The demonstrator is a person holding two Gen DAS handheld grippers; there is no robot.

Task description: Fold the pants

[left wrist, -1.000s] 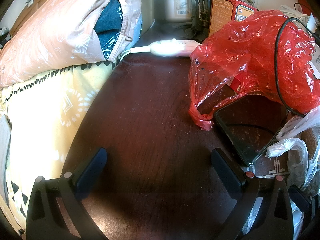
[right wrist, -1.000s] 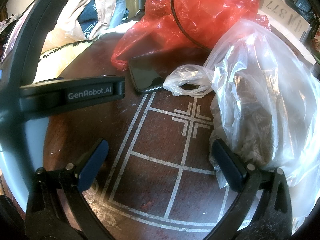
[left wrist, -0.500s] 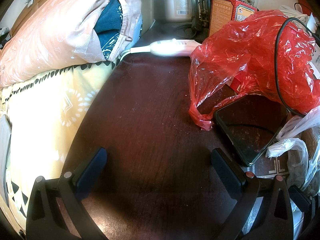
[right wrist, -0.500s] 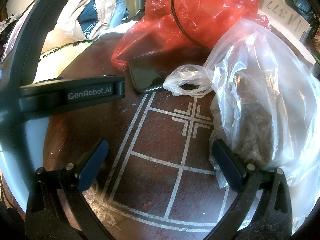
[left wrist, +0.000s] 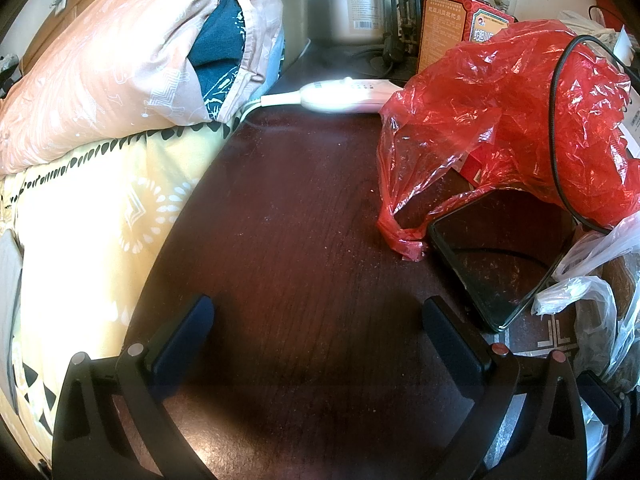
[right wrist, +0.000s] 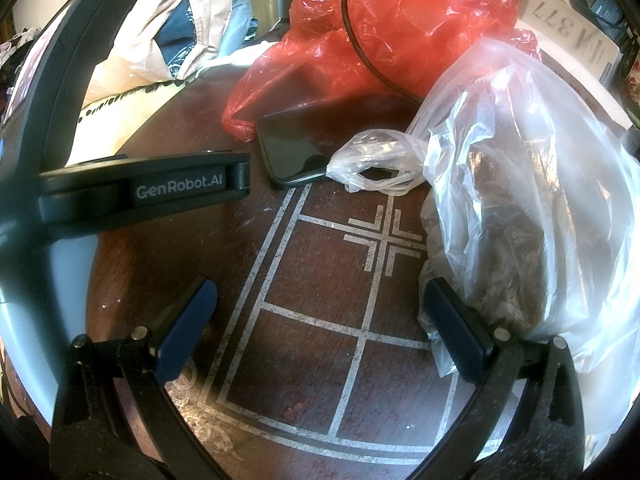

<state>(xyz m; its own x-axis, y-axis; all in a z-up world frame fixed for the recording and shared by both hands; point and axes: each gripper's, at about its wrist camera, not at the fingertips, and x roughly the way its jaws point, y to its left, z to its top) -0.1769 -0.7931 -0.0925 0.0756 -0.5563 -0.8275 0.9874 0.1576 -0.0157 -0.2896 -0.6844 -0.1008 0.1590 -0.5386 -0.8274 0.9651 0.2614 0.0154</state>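
No pants show in either view. My left gripper (left wrist: 316,312) is open and empty, low over a dark wooden table (left wrist: 288,216). My right gripper (right wrist: 320,292) is open and empty over the same table (right wrist: 312,360), where it has white inlaid lines. The left gripper's body, marked GenRobot.AI (right wrist: 152,188), shows at the left of the right wrist view. A pile of peach and blue fabric (left wrist: 132,60) lies on a bed with a yellow patterned sheet (left wrist: 88,216) at the left.
A red plastic bag (left wrist: 512,120) with a black cable, a black phone (left wrist: 488,256), a clear plastic bag (right wrist: 532,200) beside the right finger, a white handheld device (left wrist: 344,96), a grey canister (left wrist: 356,8) and an orange box (left wrist: 444,28) crowd the table's right and back.
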